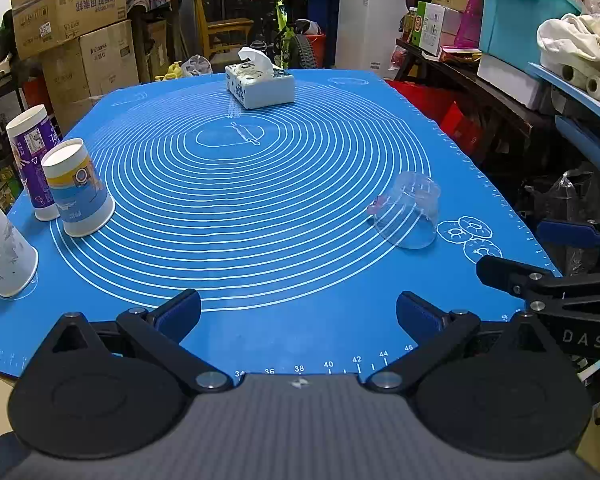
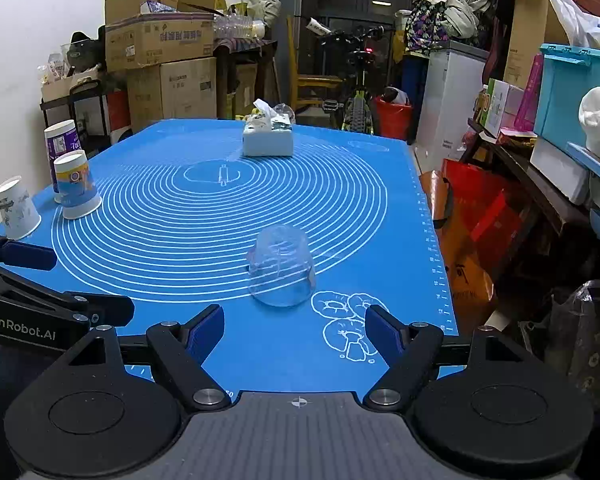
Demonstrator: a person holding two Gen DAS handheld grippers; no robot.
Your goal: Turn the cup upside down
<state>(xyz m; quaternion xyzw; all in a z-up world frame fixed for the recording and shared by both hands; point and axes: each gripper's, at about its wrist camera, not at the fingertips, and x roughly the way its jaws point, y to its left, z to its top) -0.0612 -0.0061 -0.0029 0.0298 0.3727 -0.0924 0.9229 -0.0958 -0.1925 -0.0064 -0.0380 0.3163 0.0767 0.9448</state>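
A clear plastic cup [image 2: 282, 270] stands upside down, mouth down, on the blue mat [image 2: 260, 208] just ahead of my right gripper [image 2: 296, 326], which is open and empty. It also shows in the left wrist view [image 1: 408, 210], to the right of my left gripper [image 1: 298, 312], which is open and empty near the mat's front edge. Three paper cups stand upside down at the mat's left edge: a purple one [image 1: 32, 160], a yellow and blue one [image 1: 78, 188] and a white one [image 1: 4, 252].
A white tissue box [image 1: 260, 84] stands at the far middle of the mat. Cardboard boxes [image 1: 72, 12] are stacked beyond the left side. Shelves with bins [image 1: 524, 20] and bags [image 2: 480, 232] crowd the right side. A bicycle [image 2: 356, 92] stands behind the table.
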